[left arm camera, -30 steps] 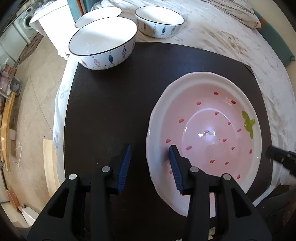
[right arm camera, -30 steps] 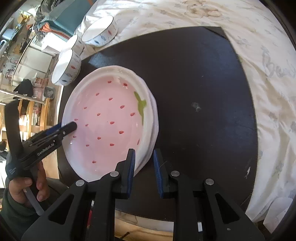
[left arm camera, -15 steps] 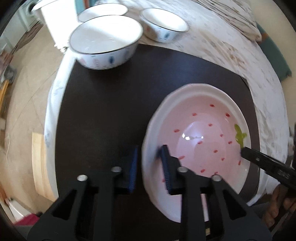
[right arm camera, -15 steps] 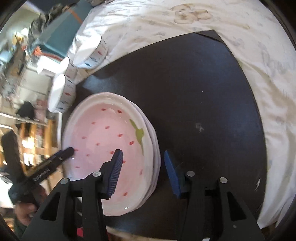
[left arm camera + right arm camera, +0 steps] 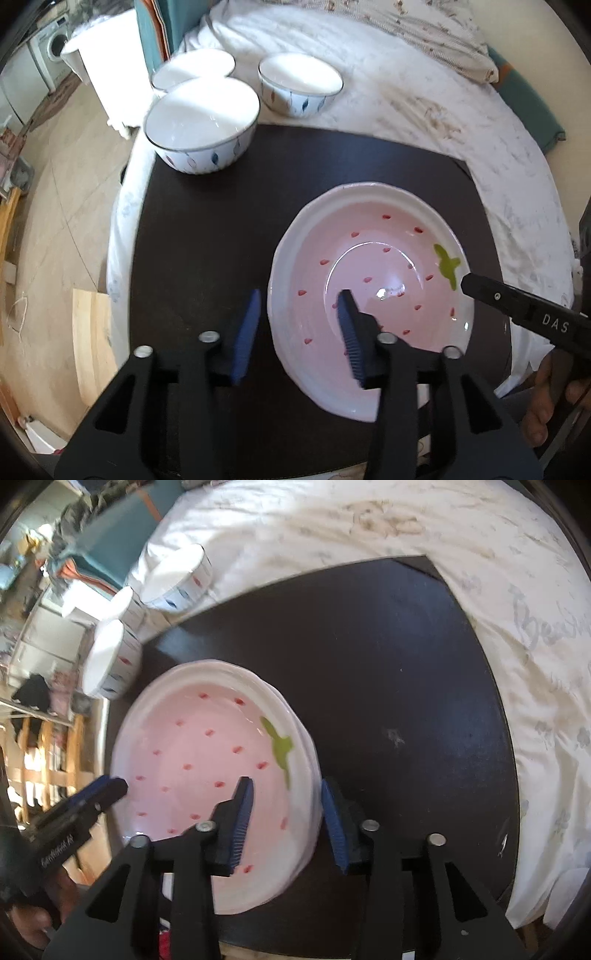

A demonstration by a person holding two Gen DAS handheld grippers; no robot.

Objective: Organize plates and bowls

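Since a second ago: both grippers' jaws now straddle opposite rims of the pink plate (image 5: 373, 266).
Left gripper (image 5: 297, 332): jaws opening, rim between, pads clear.
Right gripper (image 5: 286, 818): jaws opening, astride the stacked rim.
Dark board (image 5: 207, 229): bare left of plate.
Far edge: three white bowls (image 5: 201, 125), near board's corner.
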